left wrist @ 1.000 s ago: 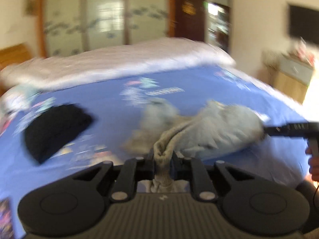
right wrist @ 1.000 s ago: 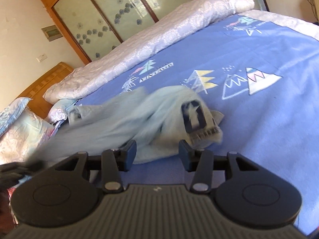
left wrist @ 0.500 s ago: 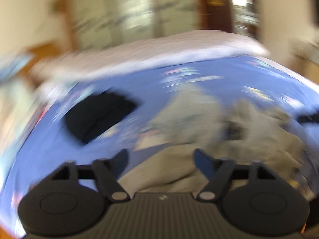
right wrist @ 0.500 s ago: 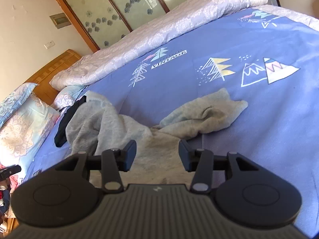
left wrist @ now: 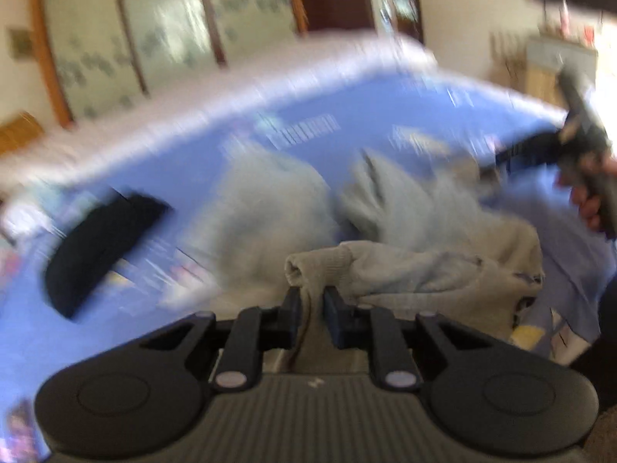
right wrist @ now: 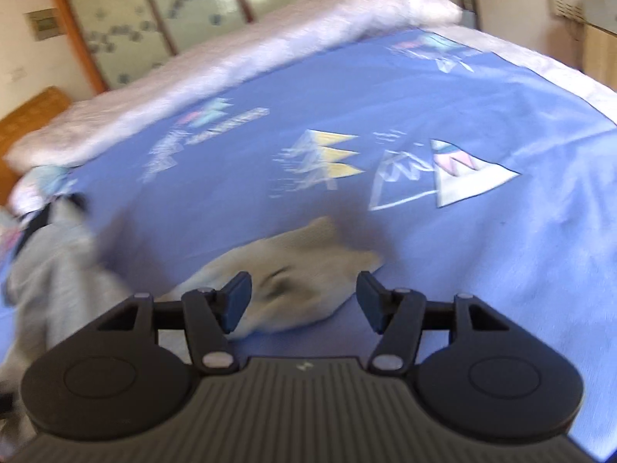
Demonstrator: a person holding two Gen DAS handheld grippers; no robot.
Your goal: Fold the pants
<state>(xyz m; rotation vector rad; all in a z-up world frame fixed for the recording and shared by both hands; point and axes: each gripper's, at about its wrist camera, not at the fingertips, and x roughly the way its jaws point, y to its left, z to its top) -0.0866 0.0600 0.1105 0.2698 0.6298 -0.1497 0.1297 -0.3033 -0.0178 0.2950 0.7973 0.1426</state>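
Blue bedspread (right wrist: 443, 270), crumpled pants (left wrist: 405, 239) lying crosswise

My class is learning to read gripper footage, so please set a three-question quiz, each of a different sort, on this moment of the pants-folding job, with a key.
1. True or false: the left gripper is shut on the grey pants.
2. Multiple choice: the dark garment in the left wrist view lies (A) on top of the pants, (B) apart from them on the blue bedsheet, (C) in the right gripper.
3. Fill in: the right gripper's jaws stand ____, with a pants end below and nothing pinched.

Key: 1 true; 2 B; 3 open.
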